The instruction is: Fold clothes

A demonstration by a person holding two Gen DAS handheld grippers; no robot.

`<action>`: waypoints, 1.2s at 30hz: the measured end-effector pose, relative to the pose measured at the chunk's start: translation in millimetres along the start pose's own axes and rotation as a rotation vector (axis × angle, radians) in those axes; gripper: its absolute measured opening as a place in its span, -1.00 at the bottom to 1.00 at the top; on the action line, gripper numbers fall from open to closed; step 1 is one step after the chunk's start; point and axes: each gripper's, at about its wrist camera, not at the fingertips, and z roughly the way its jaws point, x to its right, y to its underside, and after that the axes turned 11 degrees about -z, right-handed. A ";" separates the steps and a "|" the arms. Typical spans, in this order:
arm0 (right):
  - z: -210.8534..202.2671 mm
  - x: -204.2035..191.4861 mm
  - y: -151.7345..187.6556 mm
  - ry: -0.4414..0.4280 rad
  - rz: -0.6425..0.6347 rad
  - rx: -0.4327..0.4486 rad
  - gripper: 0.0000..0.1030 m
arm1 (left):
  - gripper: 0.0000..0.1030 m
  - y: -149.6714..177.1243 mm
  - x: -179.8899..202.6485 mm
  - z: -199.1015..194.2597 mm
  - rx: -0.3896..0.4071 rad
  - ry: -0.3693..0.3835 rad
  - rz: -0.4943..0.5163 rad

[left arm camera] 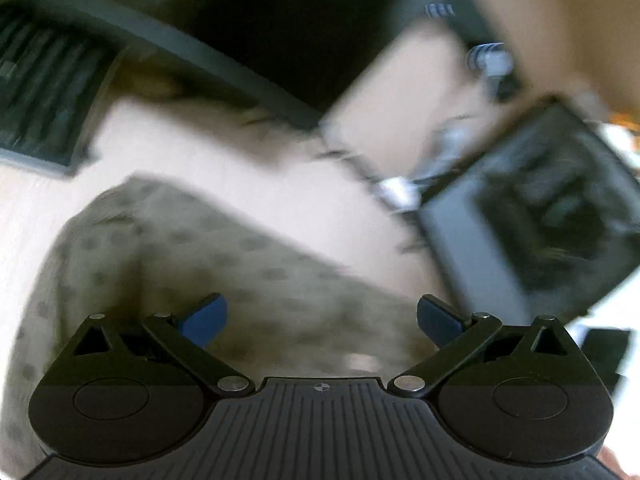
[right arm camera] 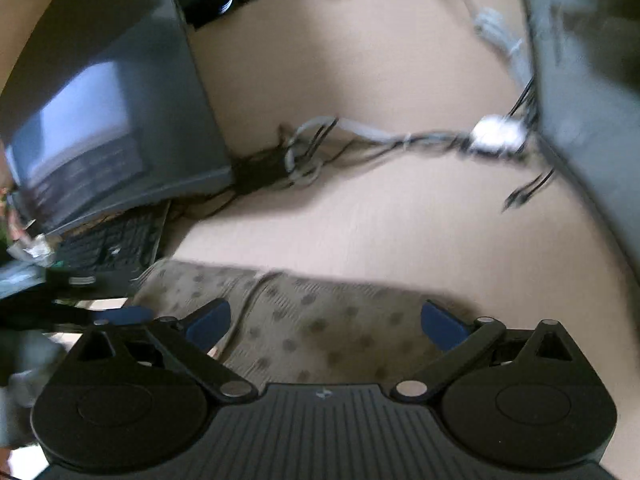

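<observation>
Left gripper (left arm camera: pixel 322 318): blue-tipped fingers spread wide, nothing between them, hovering over the garment. Right gripper (right arm camera: pixel 326 322): fingers likewise spread, empty, above the same cloth. Spotted beige garment (left arm camera: pixel 180 264): lies on the pale desk (right arm camera: pixel 380 220), directly below both tools. Keyboard (right arm camera: pixel 108 244): just beside the garment's edge. Monitor (right arm camera: pixel 100 92), tangled cables (right arm camera: pixel 312 148): further back; both views blurred.

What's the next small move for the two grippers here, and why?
Probably lower both onto the near edge of the spotted garment and pinch. The left gripper and right gripper are both open with nothing between the fingers, and the cloth lies on the table just past them. Both views are motion-blurred, so contact is unclear.
</observation>
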 end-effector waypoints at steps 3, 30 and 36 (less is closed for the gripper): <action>20.7 1.6 16.7 0.058 -0.039 -0.090 0.95 | 1.00 -12.0 -20.7 7.6 -0.006 0.030 -0.054; -87.4 43.9 66.4 0.046 0.142 -0.014 0.46 | 1.00 112.0 85.5 -19.5 0.029 -0.256 0.395; -57.7 -2.4 29.4 -0.086 -0.074 0.048 0.46 | 1.00 81.8 34.6 -46.9 0.125 -0.370 0.201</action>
